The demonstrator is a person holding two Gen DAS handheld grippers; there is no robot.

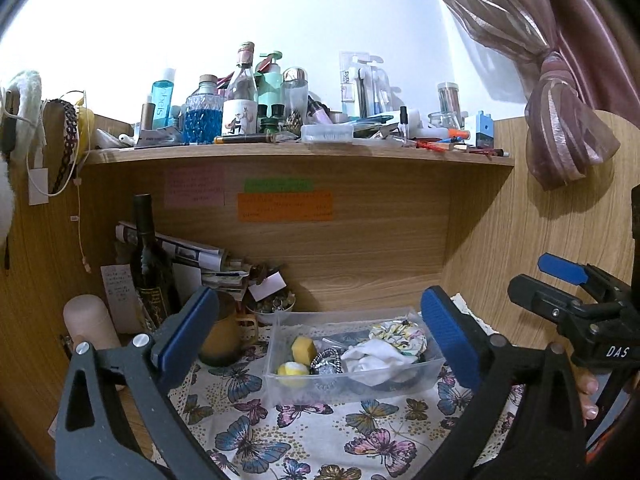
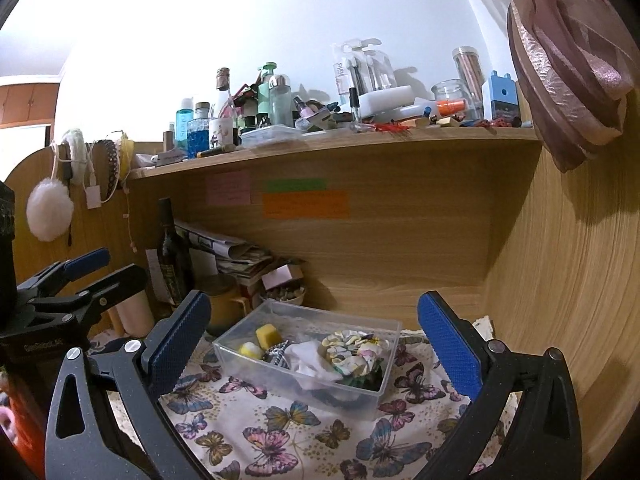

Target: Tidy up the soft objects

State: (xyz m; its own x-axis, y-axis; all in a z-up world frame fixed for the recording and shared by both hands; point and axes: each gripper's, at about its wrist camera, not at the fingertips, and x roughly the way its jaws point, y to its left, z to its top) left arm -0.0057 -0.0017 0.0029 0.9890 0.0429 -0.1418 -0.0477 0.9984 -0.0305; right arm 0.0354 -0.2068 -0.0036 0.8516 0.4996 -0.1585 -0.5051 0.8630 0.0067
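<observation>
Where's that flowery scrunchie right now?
In both views the scrunchie lies inside the clear box on the butterfly cloth, at the box's right end beside a white cloth.

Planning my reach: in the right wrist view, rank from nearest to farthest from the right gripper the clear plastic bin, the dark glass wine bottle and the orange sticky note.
From the right gripper:
1. Clear plastic bin, on the butterfly cloth right between the open fingers.
2. Dark glass wine bottle, back left, standing by the papers.
3. Orange sticky note, on the rear wooden panel under the shelf.

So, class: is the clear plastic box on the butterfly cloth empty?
No, the clear plastic box holds a yellow sponge, a white cloth and a floral scrunchie.
</observation>
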